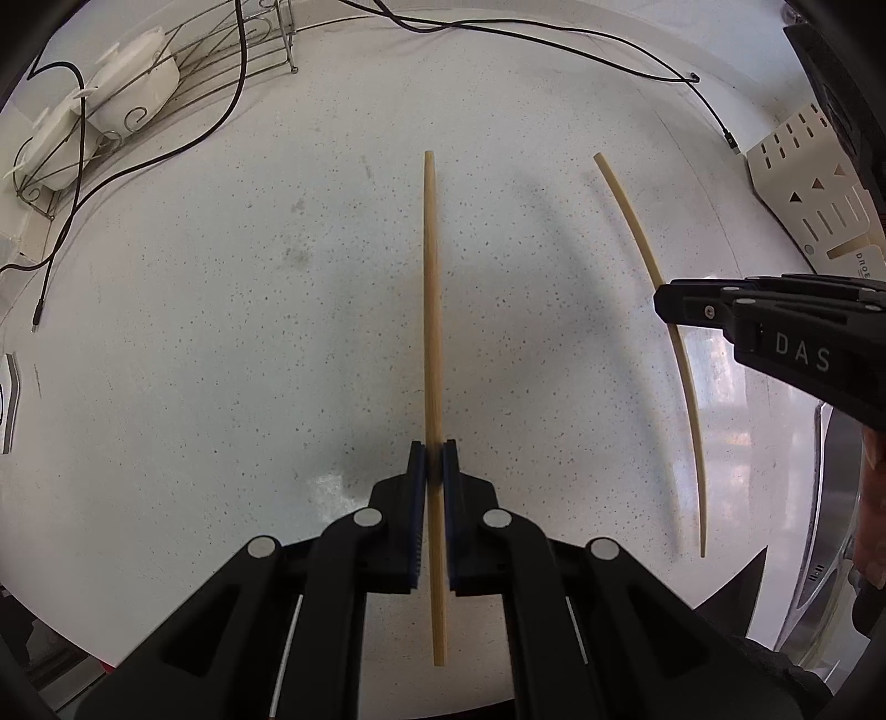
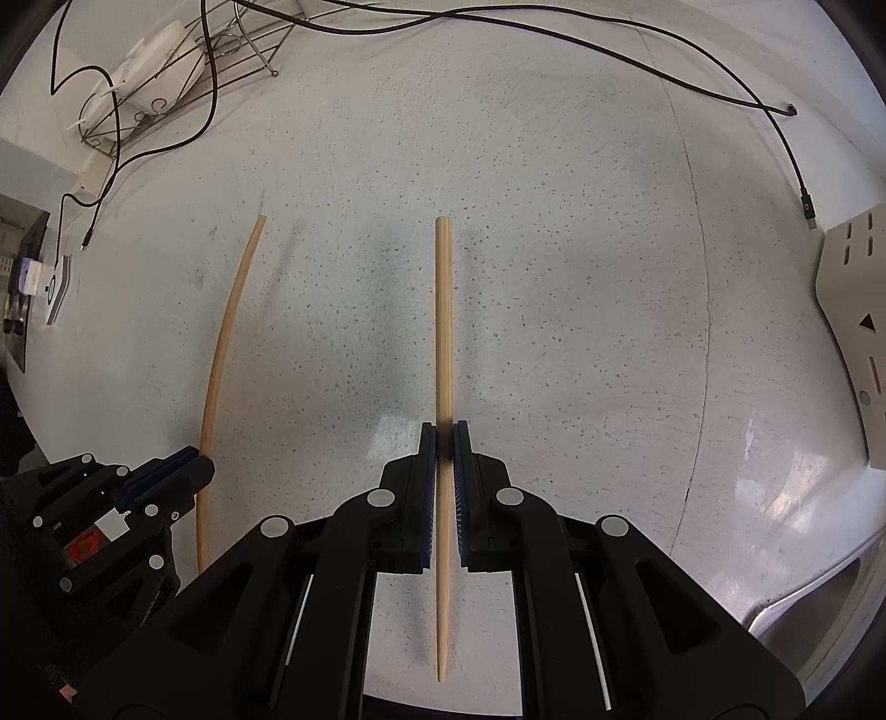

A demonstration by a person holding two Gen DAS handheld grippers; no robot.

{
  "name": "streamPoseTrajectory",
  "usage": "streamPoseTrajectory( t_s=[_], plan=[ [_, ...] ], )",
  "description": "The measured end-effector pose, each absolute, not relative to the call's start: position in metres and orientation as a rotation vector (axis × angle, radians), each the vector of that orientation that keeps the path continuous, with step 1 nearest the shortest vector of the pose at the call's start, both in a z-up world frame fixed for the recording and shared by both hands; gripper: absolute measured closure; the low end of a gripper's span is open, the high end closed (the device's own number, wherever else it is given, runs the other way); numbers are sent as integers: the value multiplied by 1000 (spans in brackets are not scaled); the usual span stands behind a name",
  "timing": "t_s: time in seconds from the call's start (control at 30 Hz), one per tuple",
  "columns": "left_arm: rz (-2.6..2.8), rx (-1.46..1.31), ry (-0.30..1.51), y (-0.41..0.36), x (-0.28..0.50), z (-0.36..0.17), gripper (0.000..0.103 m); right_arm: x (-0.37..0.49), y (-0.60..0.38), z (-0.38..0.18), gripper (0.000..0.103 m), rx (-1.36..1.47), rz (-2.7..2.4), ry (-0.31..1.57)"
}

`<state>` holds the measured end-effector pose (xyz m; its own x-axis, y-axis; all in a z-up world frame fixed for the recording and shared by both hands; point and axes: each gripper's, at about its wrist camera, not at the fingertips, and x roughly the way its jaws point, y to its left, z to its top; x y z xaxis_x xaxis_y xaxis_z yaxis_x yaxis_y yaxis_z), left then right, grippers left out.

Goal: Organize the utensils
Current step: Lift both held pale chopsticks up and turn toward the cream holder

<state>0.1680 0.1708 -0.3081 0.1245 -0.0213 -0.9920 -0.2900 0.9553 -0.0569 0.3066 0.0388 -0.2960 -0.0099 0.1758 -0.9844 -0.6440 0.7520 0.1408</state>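
A: Left wrist view first. Surface?

B: White speckled countertop point(image 1: 249, 332), faintly stained near the middle. Wire rack point(image 1: 183, 61) at far left with white dishes point(image 1: 133, 83) inside. Black cables point(image 1: 232, 99) trailing across the far side. Cream slotted board point(image 1: 803, 188) at far right; steel sink rim point(image 1: 825, 526) at lower right.

A: Count?

B: Two chopsticks. One chopstick point(image 1: 432, 332) clamped in the left gripper point(image 1: 435, 459), jaws narrow, pads pressed on it roughly two thirds down its length, thin end nearest the camera. Second chopstick point(image 1: 637, 232) well to the right, crossed by the right gripper point(image 1: 673, 310); grip point hidden there. Two grippers, one rack, one board.

A: Right wrist view?

B: Same counter point(image 2: 581, 332), glare patch near the sink corner point(image 2: 819, 609). Rack point(image 2: 221, 61) and cables point(image 2: 554, 44) at the top, board point(image 2: 853, 332) at right edge.

A: Count again?

B: Two chopsticks again. One point(image 2: 443, 332) pinched in the right gripper point(image 2: 444, 443), jaws narrow, thin end nearest the camera. Other point(image 2: 221, 343) at left, gripped by the left gripper point(image 2: 196, 471). Both sticks roughly parallel, well apart, not touching.
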Motion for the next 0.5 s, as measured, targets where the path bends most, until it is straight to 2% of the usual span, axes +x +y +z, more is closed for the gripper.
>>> streamPoseTrajectory(
  t_s=[0.5],
  plan=[
    [127, -231, 1250, 152, 193, -256, 97, 335, -9, -226, 97, -275, 620, 1299]
  ],
)
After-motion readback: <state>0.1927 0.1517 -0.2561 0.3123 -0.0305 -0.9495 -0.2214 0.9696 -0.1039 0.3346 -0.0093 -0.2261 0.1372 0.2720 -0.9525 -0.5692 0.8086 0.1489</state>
